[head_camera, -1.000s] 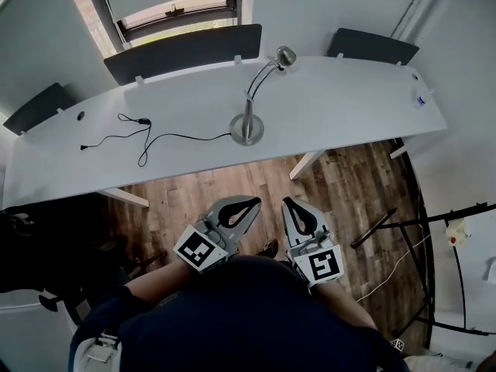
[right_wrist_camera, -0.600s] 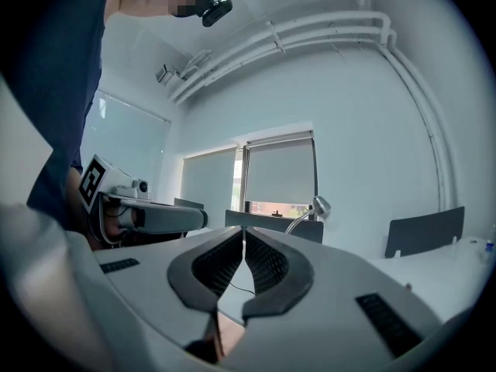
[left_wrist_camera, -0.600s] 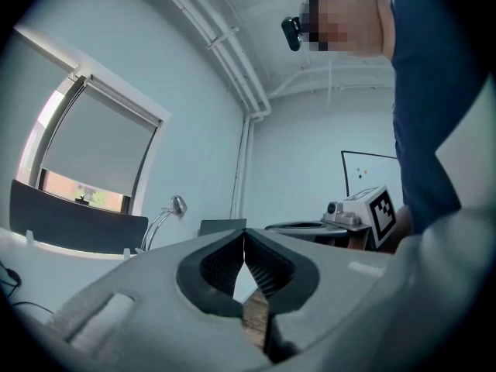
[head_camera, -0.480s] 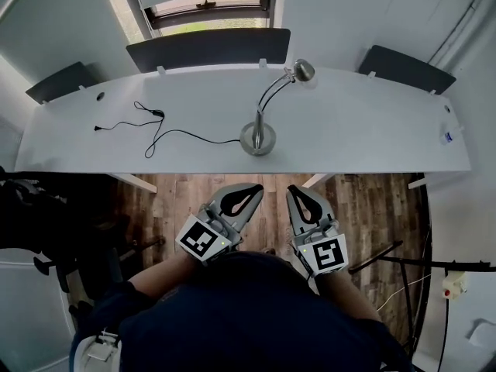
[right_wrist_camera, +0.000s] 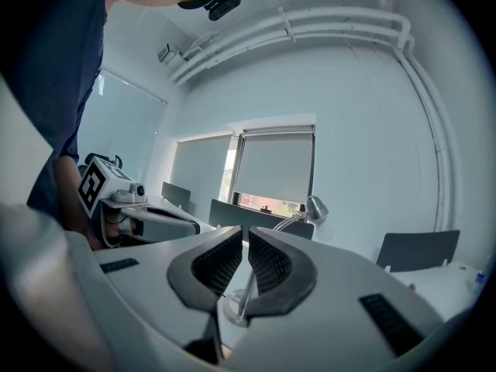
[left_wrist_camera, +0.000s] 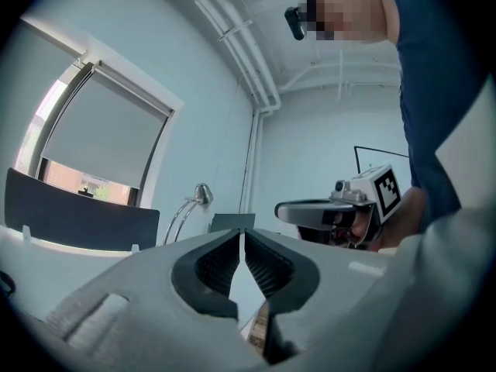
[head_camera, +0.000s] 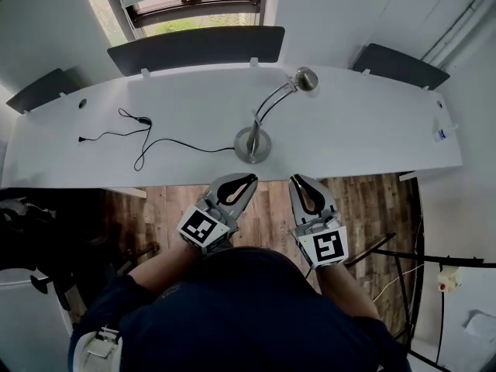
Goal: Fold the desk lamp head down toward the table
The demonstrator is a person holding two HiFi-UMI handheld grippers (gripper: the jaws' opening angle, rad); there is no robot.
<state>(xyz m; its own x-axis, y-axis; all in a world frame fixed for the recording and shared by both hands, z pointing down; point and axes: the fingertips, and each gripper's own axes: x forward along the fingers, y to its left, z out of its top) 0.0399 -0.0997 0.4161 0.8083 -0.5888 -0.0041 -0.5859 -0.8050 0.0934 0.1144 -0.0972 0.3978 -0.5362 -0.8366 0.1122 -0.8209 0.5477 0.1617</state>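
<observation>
Presently, the desk lamp [head_camera: 252,143] stands upright on the white table [head_camera: 372,130], its head [head_camera: 305,78] raised toward the far edge; a black cable [head_camera: 139,142] apparently trails from its base; left gripper [head_camera: 249,179] and right gripper [head_camera: 300,180] hover short of the table, both clenched on nothing, clear of the lamp.

left tool [head_camera: 242,180], right tool [head_camera: 303,183] side by side, jaws closed, empty.

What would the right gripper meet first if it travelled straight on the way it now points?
Probably the desk lamp's upright stem, just above its round base: the right gripper view shows it dead ahead of the shut right gripper. Depth is unclear.
</observation>
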